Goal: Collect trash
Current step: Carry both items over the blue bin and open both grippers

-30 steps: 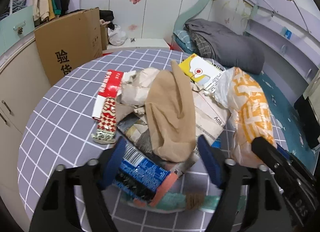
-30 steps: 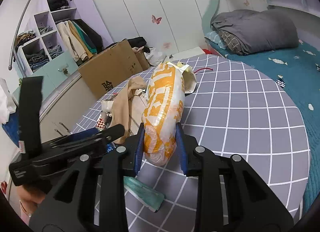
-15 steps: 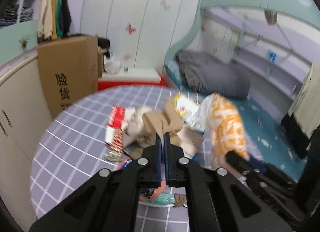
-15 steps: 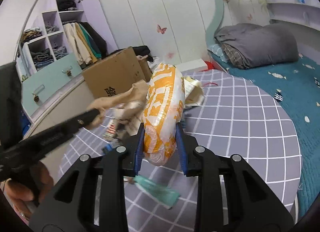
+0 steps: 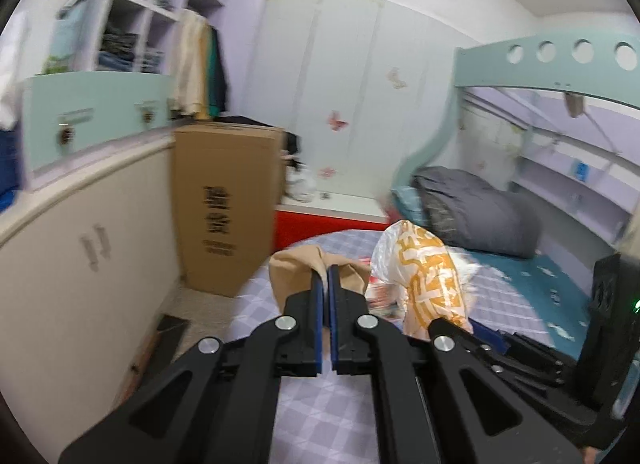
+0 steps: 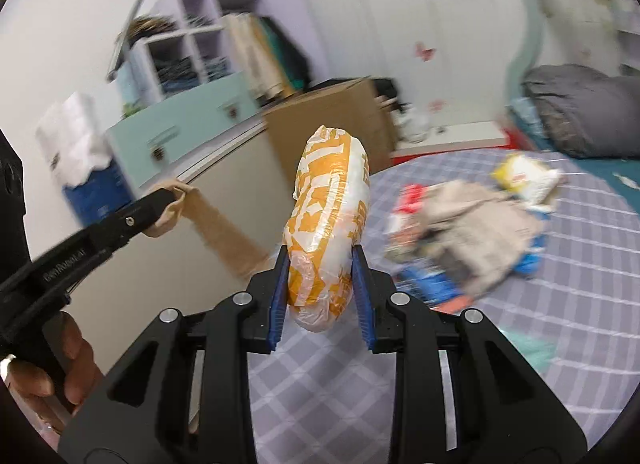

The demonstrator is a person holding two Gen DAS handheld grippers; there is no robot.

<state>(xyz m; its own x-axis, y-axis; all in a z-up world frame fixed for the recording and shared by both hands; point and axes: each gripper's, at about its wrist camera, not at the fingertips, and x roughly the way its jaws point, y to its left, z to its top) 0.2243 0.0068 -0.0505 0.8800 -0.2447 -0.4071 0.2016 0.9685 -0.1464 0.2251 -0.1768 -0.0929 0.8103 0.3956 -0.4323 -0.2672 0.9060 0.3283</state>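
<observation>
My left gripper (image 5: 327, 276) is shut on a tan brown paper bag (image 5: 292, 268), which hangs limp from its tips above the purple checked table (image 5: 320, 416). In the right wrist view the same left gripper (image 6: 172, 200) shows at the left with the paper bag (image 6: 224, 232) dangling from it. My right gripper (image 6: 320, 260) is shut on a stuffed white and orange plastic bag (image 6: 328, 216), held up off the table; the orange bag (image 5: 424, 272) also appears to the right in the left wrist view. A blurred pile of wrappers and paper (image 6: 472, 232) lies on the table at the right.
A tall cardboard box (image 5: 224, 204) stands on the floor beyond the table's left edge, beside cream cabinets (image 5: 80, 264). A bed with a grey duvet (image 5: 472, 212) lies at the right. A person's hand (image 6: 48, 368) grips the left tool's handle.
The left jaws closed on the brown paper bag and lifted it left off the pile. The right gripper rose and swung left with the orange bag; the pile now lies to the right.
</observation>
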